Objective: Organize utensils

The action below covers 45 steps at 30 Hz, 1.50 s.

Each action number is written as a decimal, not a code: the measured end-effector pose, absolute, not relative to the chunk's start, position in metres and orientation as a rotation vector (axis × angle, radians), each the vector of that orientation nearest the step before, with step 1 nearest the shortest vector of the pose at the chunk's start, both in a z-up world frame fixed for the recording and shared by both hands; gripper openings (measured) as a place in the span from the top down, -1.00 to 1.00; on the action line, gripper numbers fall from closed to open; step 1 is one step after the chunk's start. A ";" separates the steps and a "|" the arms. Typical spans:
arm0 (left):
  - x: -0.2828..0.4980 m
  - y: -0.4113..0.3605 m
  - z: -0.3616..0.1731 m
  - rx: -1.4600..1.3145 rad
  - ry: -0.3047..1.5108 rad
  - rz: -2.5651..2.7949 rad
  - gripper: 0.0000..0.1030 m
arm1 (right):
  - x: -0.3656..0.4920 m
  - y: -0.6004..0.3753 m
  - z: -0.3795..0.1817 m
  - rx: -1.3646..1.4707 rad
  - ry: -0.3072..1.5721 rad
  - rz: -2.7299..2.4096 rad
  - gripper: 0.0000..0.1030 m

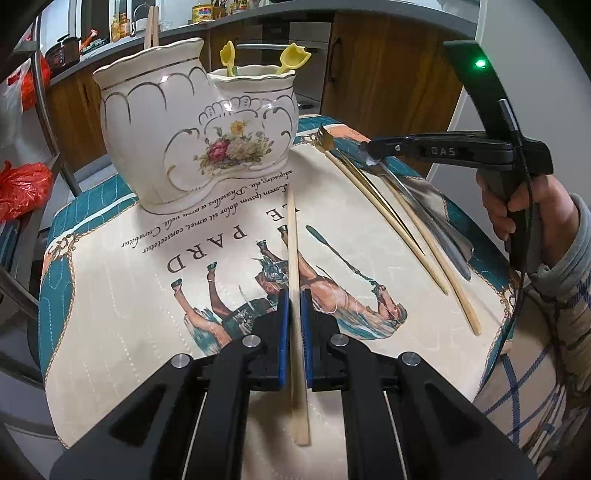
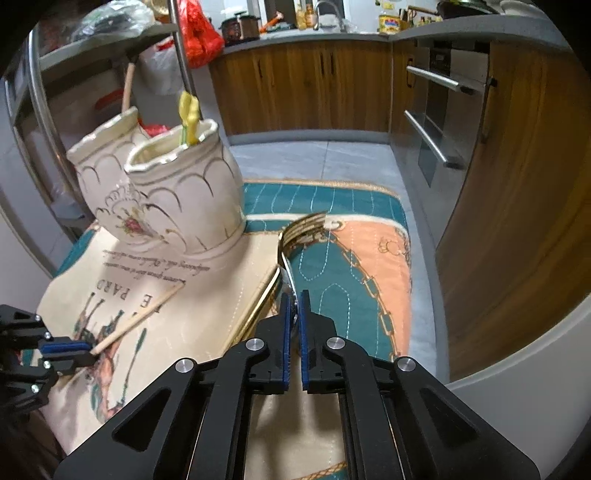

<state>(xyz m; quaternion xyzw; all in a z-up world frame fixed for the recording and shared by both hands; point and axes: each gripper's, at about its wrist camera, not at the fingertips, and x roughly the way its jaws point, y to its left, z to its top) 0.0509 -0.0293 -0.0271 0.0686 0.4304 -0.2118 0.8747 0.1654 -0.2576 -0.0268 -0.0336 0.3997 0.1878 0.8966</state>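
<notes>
My left gripper [image 1: 294,306] is shut on a pale wooden chopstick [image 1: 292,236] that points toward the cream ceramic two-pot holder [image 1: 177,140]. The right wrist view shows the same gripper [image 2: 86,349] at the left, the chopstick [image 2: 140,317] sticking out of it. My right gripper [image 2: 294,306] is shut on the thin end of a silver utensil [image 2: 286,271] beside a gold fork [image 2: 306,225]. From the left wrist view, that right gripper [image 1: 366,154] sits over the utensil pile: gold fork [image 1: 325,138], a second wooden chopstick [image 1: 447,269] and the silver utensil [image 1: 439,225].
Two yellow spoons [image 1: 291,55] stand in the holder's low pot and chopsticks [image 1: 151,26] in its tall one. Everything rests on a horse-print cloth [image 1: 110,295] over a small table. A hand [image 1: 517,210] grips the right tool. Kitchen cabinets [image 2: 306,85] and an oven [image 2: 439,122] lie beyond.
</notes>
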 end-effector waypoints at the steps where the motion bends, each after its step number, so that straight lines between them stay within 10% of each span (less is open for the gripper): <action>1: 0.051 -0.029 -0.027 0.141 0.898 -0.442 0.87 | 0.164 -0.259 -0.025 -0.064 0.818 0.392 0.91; 20: 0.052 -0.032 -0.031 0.148 0.904 -0.444 0.82 | 0.157 -0.279 -0.034 0.011 0.852 0.377 0.88; 29: 0.051 -0.032 -0.031 0.146 0.901 -0.445 0.80 | 0.140 -0.283 -0.030 0.003 0.837 0.347 0.45; 45: 0.048 -0.032 -0.029 0.135 0.891 -0.459 0.80 | 0.099 -0.257 -0.037 -0.028 0.911 0.422 0.69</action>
